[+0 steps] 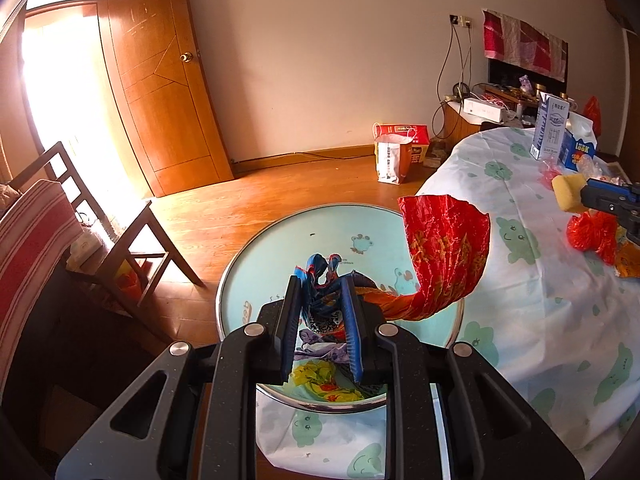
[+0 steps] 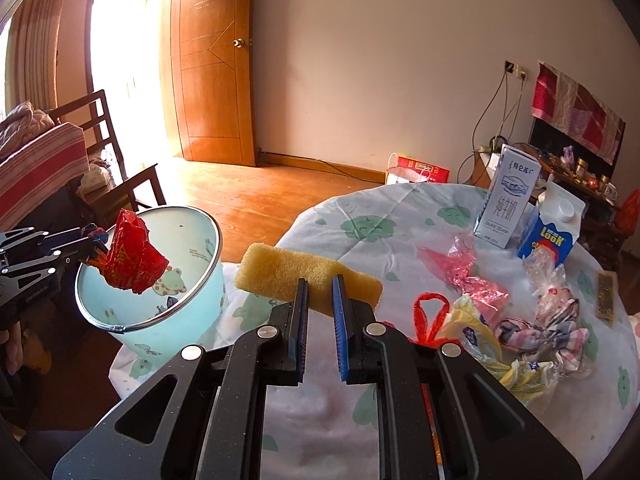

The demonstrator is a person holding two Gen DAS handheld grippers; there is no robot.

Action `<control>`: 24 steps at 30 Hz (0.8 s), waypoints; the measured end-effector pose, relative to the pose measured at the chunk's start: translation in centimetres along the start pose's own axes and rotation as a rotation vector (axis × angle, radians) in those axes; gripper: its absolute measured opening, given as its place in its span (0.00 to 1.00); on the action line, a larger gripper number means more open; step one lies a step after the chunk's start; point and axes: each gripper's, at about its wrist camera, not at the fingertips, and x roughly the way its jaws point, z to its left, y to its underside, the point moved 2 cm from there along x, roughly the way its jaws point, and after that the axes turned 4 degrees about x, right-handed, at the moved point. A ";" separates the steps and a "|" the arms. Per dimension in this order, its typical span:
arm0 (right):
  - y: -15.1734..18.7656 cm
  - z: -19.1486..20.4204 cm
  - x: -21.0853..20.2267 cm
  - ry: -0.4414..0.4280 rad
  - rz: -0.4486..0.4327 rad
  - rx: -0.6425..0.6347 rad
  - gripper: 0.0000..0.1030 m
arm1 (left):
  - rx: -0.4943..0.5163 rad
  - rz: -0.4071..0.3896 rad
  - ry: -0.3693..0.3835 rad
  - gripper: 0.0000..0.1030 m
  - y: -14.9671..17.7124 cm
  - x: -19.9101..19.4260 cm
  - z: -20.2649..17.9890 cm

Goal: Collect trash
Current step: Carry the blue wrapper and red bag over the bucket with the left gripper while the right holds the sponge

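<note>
My left gripper (image 1: 322,276) is shut on a crumpled red and blue wrapper (image 1: 444,256) and holds it over the open mouth of a light blue bin (image 1: 280,240). The same wrapper (image 2: 134,258) and bin (image 2: 192,292) show at the left of the right wrist view. My right gripper (image 2: 320,280) is shut on a yellow sponge (image 2: 280,270) and holds it above the table edge. More trash lies on the table: a pink wrapper (image 2: 468,276), a red bag handle (image 2: 430,312), a yellow wrapper (image 2: 480,328) and clear plastic bags (image 2: 552,304).
The round table (image 2: 380,232) has a white cloth with green prints. Two milk cartons (image 2: 510,200) (image 2: 550,228) stand at its far side. A wooden chair (image 1: 120,240) stands left of the bin. Paper bags (image 1: 394,156) sit on the floor by the wall.
</note>
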 end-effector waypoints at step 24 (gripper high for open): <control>-1.8 5.1 3.3 -0.051 0.020 -0.084 0.12 | -0.043 0.022 -0.066 0.20 0.8 0.6 3.2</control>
